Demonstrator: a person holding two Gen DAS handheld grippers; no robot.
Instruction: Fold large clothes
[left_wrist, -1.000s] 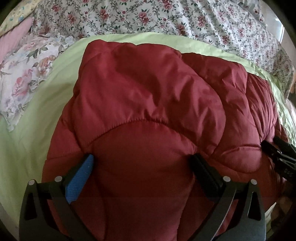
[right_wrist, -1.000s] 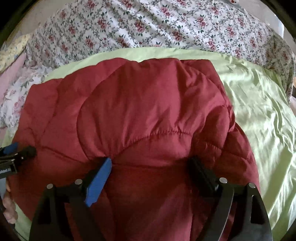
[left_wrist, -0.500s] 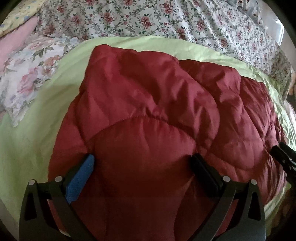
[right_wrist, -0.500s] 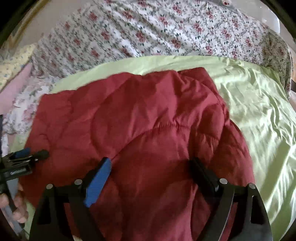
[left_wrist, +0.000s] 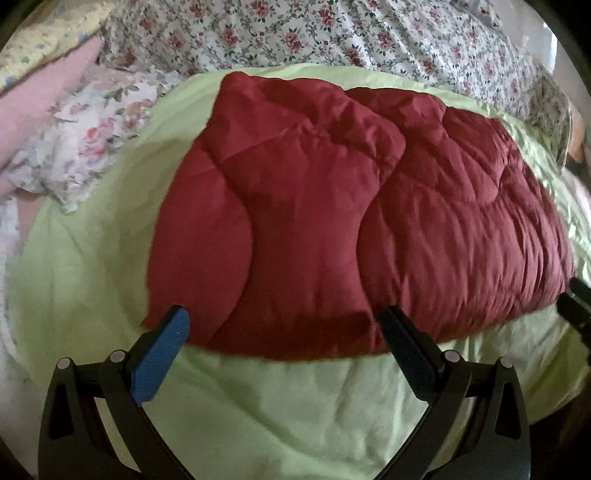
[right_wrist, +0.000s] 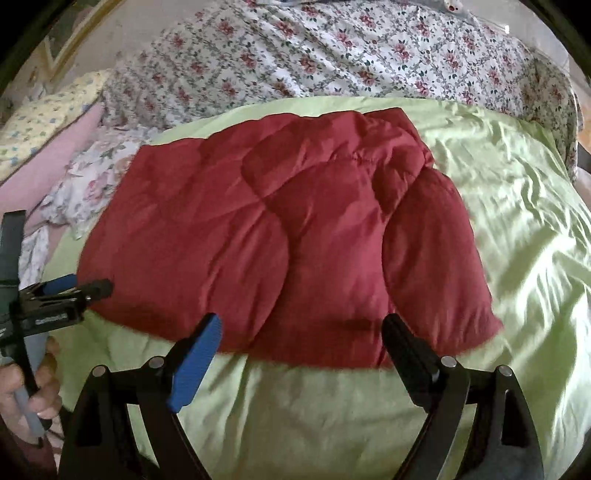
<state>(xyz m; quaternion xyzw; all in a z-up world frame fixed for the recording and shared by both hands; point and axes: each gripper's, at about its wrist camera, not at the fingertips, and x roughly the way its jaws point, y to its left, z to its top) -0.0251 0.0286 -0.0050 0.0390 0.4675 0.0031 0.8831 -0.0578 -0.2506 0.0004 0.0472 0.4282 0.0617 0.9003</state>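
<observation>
Left wrist view: the red padded jacket (left_wrist: 332, 221) lies folded in a thick bundle on the green bed sheet (left_wrist: 295, 406), near its middle. The left gripper (left_wrist: 284, 328) is spread wide and grasps nothing; its fingers (left_wrist: 162, 354) sit just at the near edge of the jacket. In right wrist view the right gripper (right_wrist: 301, 339) is also released and empty, w/ jacket just in front. I judge one fold is laid down. Next move probably needs a new grip on one end, approx. at the edge, to fold again.
</observation>
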